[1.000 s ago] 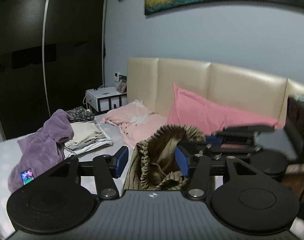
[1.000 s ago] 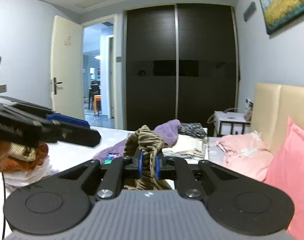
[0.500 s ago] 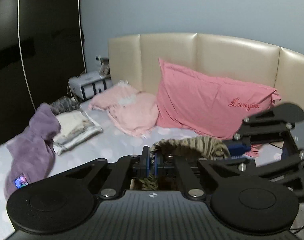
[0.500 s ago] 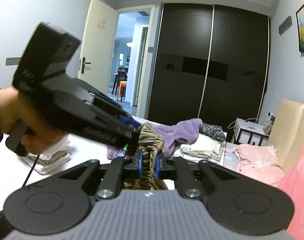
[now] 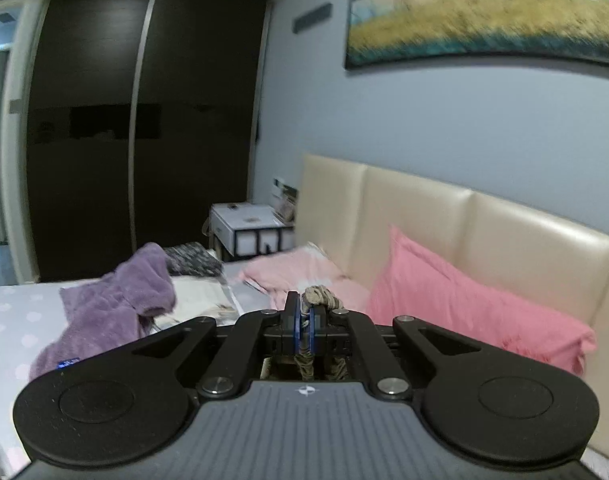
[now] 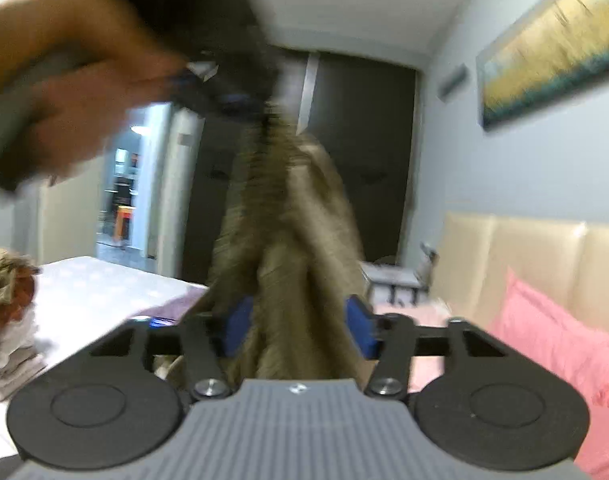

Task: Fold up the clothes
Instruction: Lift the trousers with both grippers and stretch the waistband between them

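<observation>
The olive striped garment (image 6: pixel 288 240) hangs in a long blurred drape from my left gripper (image 6: pixel 232 96), which a hand (image 6: pixel 64 100) holds high at the upper left of the right wrist view. In the left wrist view the left gripper (image 5: pixel 304 320) is shut on a bunched edge of the garment (image 5: pixel 318 298). My right gripper (image 6: pixel 298 330) is open, its blue pads (image 6: pixel 236 330) wide apart. The cloth falls down between them, and I cannot tell whether it touches them.
On the bed (image 5: pixel 8 320) lie a purple garment (image 5: pixel 116 312), folded pale clothes (image 5: pixel 200 300) and a pink garment (image 5: pixel 300 276). A pink pillow (image 5: pixel 464 312) leans on the beige headboard (image 5: pixel 424 216). A stack of folded clothes (image 6: pixel 4 320) sits at the left.
The right gripper has opened and let go of the olive garment. The left gripper, shut on it half a second ago, has risen high and the cloth now hangs long.
</observation>
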The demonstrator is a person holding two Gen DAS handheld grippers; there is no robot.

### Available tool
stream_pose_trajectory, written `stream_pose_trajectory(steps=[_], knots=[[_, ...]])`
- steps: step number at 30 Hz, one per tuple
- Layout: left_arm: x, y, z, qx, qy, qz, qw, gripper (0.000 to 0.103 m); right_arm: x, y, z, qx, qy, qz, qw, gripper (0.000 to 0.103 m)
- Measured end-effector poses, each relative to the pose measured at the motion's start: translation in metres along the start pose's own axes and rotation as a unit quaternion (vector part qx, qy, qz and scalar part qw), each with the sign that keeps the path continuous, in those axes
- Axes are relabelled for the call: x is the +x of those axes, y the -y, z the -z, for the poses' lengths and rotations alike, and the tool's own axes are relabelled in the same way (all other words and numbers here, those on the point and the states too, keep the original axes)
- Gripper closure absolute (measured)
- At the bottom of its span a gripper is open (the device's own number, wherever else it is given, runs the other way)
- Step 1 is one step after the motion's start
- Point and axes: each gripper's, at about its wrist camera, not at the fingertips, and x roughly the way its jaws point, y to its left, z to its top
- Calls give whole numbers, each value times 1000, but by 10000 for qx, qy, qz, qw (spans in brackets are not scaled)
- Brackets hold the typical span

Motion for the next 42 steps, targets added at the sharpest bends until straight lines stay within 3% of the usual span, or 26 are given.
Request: stream_pose_trajectory(steps=[2, 6, 16, 21, 22, 25, 27, 31, 35, 37, 42], knots=[[1, -1, -11, -39, 51, -69, 10000, 101, 3, -11, 1, 12, -130, -256, 9996, 64], [0, 3, -25, -10, 119, -193, 9997, 101, 21, -20, 0, 661, -546, -603, 9945, 64], [-9, 7, -16, -49, -87, -79, 9999, 101, 38, -32, 2, 1268, -940, -618, 9855, 64], [-17, -8, -17, -198, 13, -194, 9996, 101, 42, -33, 10, 1459, -1182, -522, 9808, 68], [-18, -12, -18, -275, 31, -189, 9994, 101, 41, -32, 15, 1447, -1254, -477, 9803, 70], [-20, -20, -19, -412, 81, -219, 9989, 101, 45, -23, 28, 1320, -1475, -442, 9792, 92], [-21, -25, -18, -395, 102, -304, 9987, 101, 45, -15, 34, 1291, -1540, -499, 9783, 96], [-25, -46, -15, -382, 116, -550, 9977, 101, 37, 17, 27, 1345, -1481, -498, 9785, 97], [-35, -75, -13, -473, 75, -689, 9965, 101, 24, 57, 4, 1061, -1115, -246, 9878, 97], [-42, -81, -14, -275, -44, -674, 9973, 101, 20, 80, -16, 853, -874, -155, 9924, 97], [-69, -82, -22, 268, -175, -604, 9977, 101, 3, 127, -79, 22, -254, -451, 9987, 97]])
